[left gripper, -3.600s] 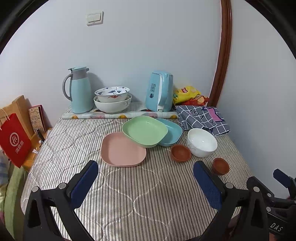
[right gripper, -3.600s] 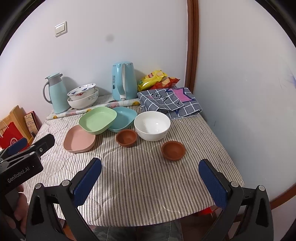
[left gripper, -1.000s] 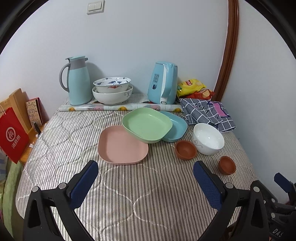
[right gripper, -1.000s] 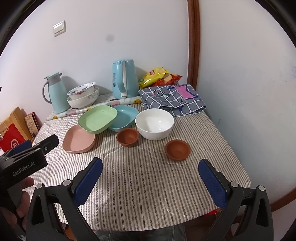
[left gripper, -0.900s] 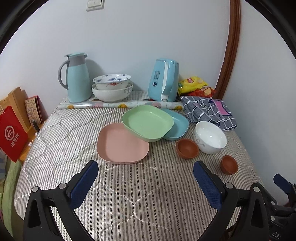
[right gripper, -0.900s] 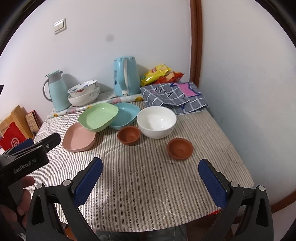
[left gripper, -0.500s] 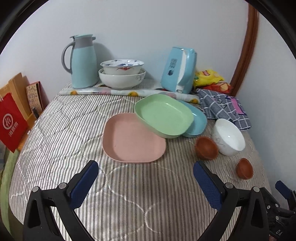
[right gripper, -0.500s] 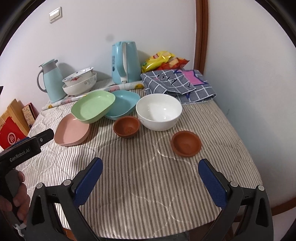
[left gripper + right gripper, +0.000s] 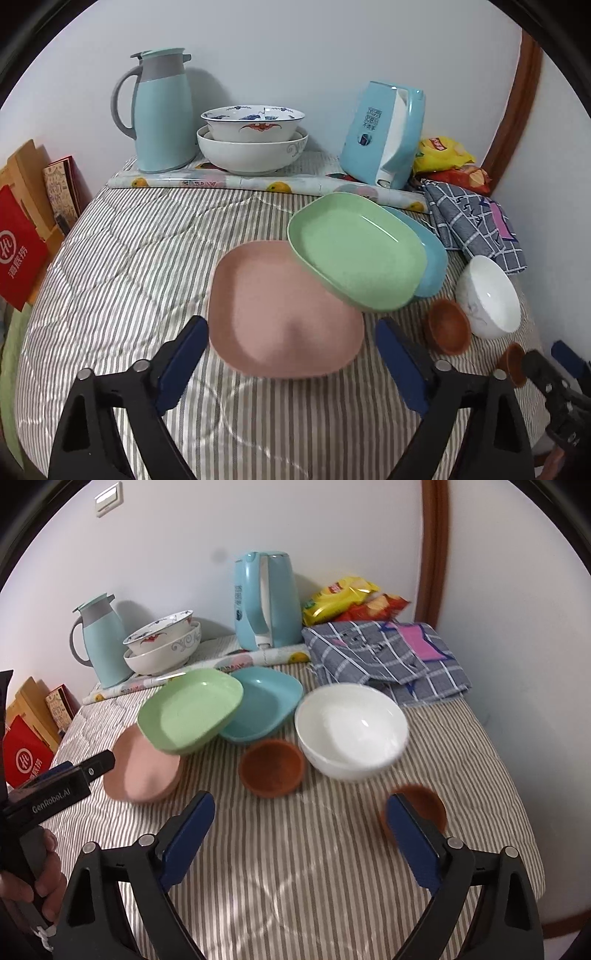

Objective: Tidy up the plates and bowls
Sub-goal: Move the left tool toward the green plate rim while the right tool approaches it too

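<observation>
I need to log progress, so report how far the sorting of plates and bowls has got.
Done: nothing sorted yet. The green plate leans on the pink plate and blue plate; the white bowl and two brown bowls sit apart.
In hand: nothing; left claw and right claw are open, their jaws just narrowing.
Left: all stacking.

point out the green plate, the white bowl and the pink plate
green plate [image 9: 354, 254], left wrist view, on its inner floor
white bowl [image 9: 351, 723], right wrist view, on its inside
pink plate [image 9: 273, 306], left wrist view, on its flat middle
</observation>
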Tool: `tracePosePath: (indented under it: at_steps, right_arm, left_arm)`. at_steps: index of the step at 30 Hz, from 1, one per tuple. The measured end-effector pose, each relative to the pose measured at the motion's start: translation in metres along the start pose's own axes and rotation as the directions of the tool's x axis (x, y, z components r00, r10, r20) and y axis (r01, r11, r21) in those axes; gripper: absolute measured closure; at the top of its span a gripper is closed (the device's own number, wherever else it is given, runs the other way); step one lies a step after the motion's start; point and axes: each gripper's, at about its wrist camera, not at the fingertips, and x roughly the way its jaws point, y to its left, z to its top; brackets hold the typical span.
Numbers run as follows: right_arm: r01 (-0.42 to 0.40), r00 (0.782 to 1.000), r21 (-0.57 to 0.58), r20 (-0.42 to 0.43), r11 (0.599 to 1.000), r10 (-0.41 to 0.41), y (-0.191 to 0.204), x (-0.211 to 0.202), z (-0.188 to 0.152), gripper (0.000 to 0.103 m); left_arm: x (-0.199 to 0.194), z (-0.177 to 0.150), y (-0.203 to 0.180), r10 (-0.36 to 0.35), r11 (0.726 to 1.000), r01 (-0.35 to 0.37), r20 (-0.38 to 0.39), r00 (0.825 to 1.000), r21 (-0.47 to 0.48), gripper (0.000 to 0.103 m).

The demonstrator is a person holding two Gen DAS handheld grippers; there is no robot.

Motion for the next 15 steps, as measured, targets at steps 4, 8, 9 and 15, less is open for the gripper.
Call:
tracePosePath:
  at_steps: [4,8,9,15]
  right_arm:
    - [-0.014,1.0,-0.02,-0.013,1.0,0.014,0.011,0.023,0.021,0.026]
    - [-0.041,0.999,-0.033,-0.01,0.999,0.04,0.025,0.041,0.041,0.032]
    - [-0.044,0.999,-0.035,-0.009,0.998,0.043,0.026,0.044,0.044,0.032]
    - [-0.074,0.997,-0.062,-0.028,0.995,0.072,0.041,0.072,0.062,0.043]
  left_arm:
    - [0.015,0.014,0.001,0.01,1.0,-0.01,-0.012,1.0,0.011,0.019]
    - [0.027,0.028,0.0,0.013,0.999,-0.013,-0.013,1.0,0.034,0.024]
    - [0.031,0.032,-0.001,0.019,0.999,-0.018,-0.012,1.0,0.043,0.026]
    - [0.049,0.052,-0.006,0.015,0.997,-0.013,-0.016,1.0,0.077,0.036]
